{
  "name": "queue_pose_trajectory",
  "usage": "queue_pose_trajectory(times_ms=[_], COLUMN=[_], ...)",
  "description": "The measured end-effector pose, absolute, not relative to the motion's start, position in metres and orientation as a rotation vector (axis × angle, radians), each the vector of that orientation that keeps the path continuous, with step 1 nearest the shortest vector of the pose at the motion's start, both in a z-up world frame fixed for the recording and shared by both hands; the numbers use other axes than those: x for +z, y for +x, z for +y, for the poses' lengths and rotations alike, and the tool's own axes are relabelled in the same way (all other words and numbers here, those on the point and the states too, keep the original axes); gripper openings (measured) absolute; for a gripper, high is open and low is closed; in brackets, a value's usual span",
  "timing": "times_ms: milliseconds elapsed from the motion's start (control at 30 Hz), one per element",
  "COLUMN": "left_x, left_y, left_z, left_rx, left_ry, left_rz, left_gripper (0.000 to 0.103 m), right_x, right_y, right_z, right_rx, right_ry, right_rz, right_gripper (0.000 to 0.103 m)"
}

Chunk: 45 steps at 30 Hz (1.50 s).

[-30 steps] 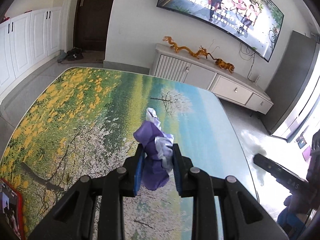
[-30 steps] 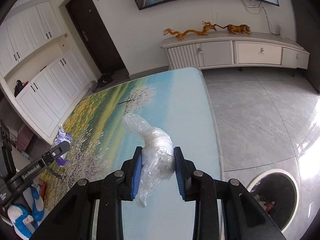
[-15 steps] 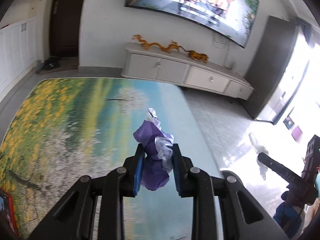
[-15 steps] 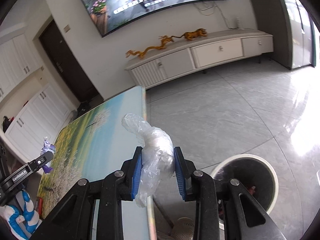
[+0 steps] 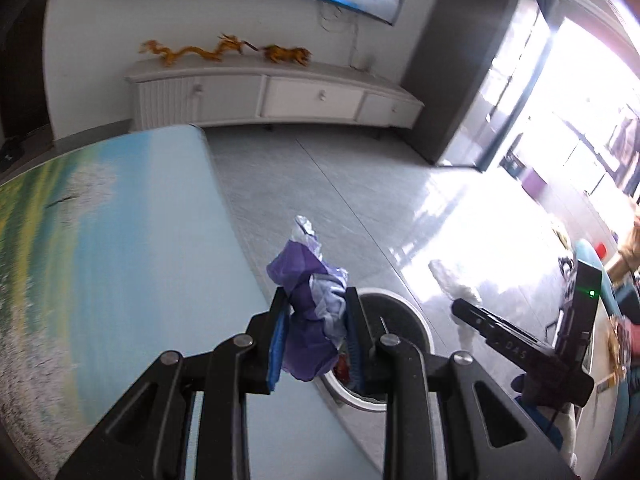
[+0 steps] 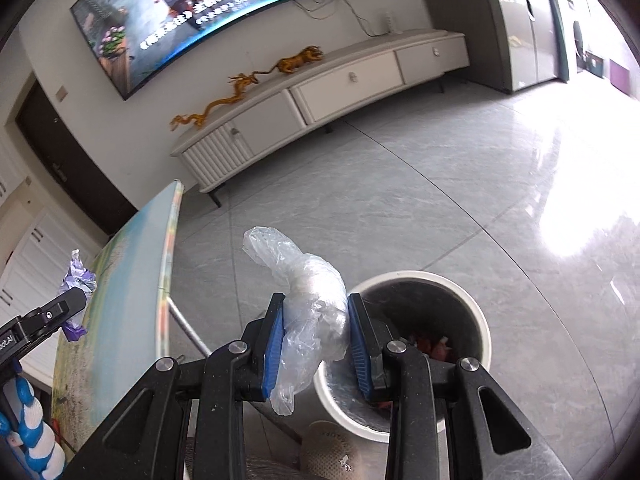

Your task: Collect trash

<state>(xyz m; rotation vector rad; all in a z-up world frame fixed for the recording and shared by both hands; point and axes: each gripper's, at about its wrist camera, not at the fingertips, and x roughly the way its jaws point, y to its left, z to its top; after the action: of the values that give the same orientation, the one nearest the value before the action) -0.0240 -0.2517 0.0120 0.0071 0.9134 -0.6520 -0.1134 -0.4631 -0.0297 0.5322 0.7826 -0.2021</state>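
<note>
My left gripper (image 5: 314,326) is shut on a crumpled purple wrapper (image 5: 310,312) and holds it at the table's right edge, with the white trash bin (image 5: 404,320) just beyond it. My right gripper (image 6: 316,330) is shut on a wad of clear plastic film (image 6: 310,308) and holds it above the floor beside the white trash bin (image 6: 456,296), which has red scraps inside. The left gripper with the purple wrapper (image 6: 74,280) also shows at the left of the right wrist view. The right gripper (image 5: 520,348) shows in the left wrist view.
The table (image 5: 100,260) with a landscape print lies to the left. A metal table leg (image 6: 188,328) stands near the bin. A white TV cabinet (image 6: 320,92) and wall TV (image 6: 208,4) are at the back. Grey tiled floor (image 6: 440,200) spreads around the bin.
Both grippers have swung right, off the table toward the floor, each keeping its trash. The trash bin has come closer in both views.
</note>
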Motion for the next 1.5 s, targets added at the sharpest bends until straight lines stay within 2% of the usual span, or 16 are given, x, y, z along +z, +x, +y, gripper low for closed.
queue_pose_trajectory(times_ms=[300, 433, 500, 567, 667, 933, 1067, 1500], left_x=[-0.034, -0.048, -0.054, -0.055, -0.053, -0.031, -0.015, 0.044], left_y=[-0.018, -0.012, -0.012, -0.011, -0.007, -0.008, -0.007, -0.007], left_z=[-0.344, -0.371, -0.381, -0.386, -0.39, -0.356, -0.325, -0.2], left_rx=[-0.772, -0.82, -0.848, -0.858, -0.863, -0.797, -0.707, -0.435], left_ry=[0.084, 0.079, 0.076, 0.072, 0.074, 0.081, 0.062, -0.014], left_rz=[1.049, 1.103, 1.129, 1.128, 1.127, 1.051, 0.984, 0.791], left_gripper=[0.027, 0.029, 0.036, 0.051, 0.052, 0.052, 0.06, 0.06], right_x=[-0.075, -0.089, -0.093, -0.096, -0.098, -0.084, -0.068, -0.005], right_y=[-0.112, -0.111, -0.112, -0.115, -0.118, -0.123, -0.12, -0.093], right_z=[-0.498, -0.51, -0.513, -0.517, -0.522, -0.517, -0.503, -0.419], right_rx=[-0.277, -0.316, -0.335, -0.352, -0.368, -0.377, -0.348, -0.167], right_ry=[0.606, 0.626, 0.631, 0.639, 0.645, 0.642, 0.617, 0.485], right_rz=[0.868, 0.893, 0.9, 0.904, 0.905, 0.879, 0.858, 0.787], right_gripper=[0.032, 0.046, 0.049, 0.051, 0.052, 0.055, 0.057, 0.062])
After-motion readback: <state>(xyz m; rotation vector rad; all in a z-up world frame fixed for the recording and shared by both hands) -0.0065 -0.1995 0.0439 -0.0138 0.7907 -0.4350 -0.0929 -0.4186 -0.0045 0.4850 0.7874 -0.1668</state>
